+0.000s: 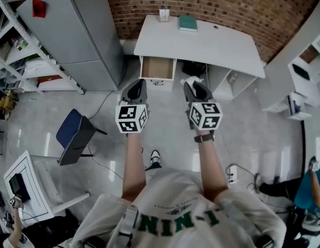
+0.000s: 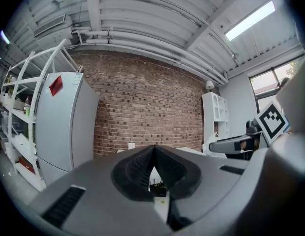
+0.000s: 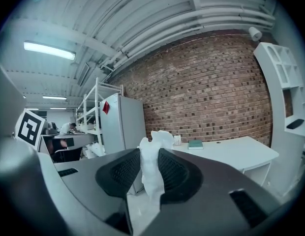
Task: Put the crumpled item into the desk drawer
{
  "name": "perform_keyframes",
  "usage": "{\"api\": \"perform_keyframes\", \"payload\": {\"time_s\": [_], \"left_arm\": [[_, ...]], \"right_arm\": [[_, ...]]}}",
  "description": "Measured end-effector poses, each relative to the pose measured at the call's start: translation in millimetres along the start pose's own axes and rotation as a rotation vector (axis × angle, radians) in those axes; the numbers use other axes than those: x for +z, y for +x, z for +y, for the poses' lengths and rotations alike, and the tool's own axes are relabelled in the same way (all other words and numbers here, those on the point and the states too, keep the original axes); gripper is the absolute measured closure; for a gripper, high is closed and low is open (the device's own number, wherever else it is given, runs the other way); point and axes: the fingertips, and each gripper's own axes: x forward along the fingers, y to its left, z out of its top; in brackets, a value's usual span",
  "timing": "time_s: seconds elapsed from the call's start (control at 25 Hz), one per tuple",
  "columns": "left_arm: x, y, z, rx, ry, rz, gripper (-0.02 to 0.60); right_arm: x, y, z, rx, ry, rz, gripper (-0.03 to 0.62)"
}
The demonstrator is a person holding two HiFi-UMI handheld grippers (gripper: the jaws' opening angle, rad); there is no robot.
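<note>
Slippage worry: crumpled item (image 3: 155,139), pinched in right gripper (image 3: 151,156), might drop short of the open drawer (image 1: 157,68); left gripper (image 2: 153,154) is pressed together, empty.

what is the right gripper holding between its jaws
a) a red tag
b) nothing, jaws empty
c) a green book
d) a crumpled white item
d: in the right gripper view, the right gripper has its jaws closed on the crumpled white item, which sticks up above them.
</note>
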Motion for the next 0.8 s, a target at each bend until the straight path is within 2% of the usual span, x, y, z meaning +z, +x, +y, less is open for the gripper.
{"api": "perform_keyframes", "payload": {"time_s": [0.16, 0.36, 0.68, 0.8], "left_arm": [[0, 27, 32, -0.019, -0.004, -0.003, 0.584], [0, 55, 62, -0.072, 0.004, -0.054, 0.584], [-31, 101, 92, -0.1, 0.007, 0.005, 0.584], [-36, 121, 107, -0.083, -0.027, 0.006, 0.584]], "right_arm": [[5, 39, 0, -0.012, 0.017, -0.002, 0.482], [5, 91, 10, -0.027, 0.046, -0.007, 0.48], [-8, 156, 15, -0.038, 0.091, 0.022, 0.48], [-18, 179, 9, -0.034, 0.108, 0.05, 0.48]]}}
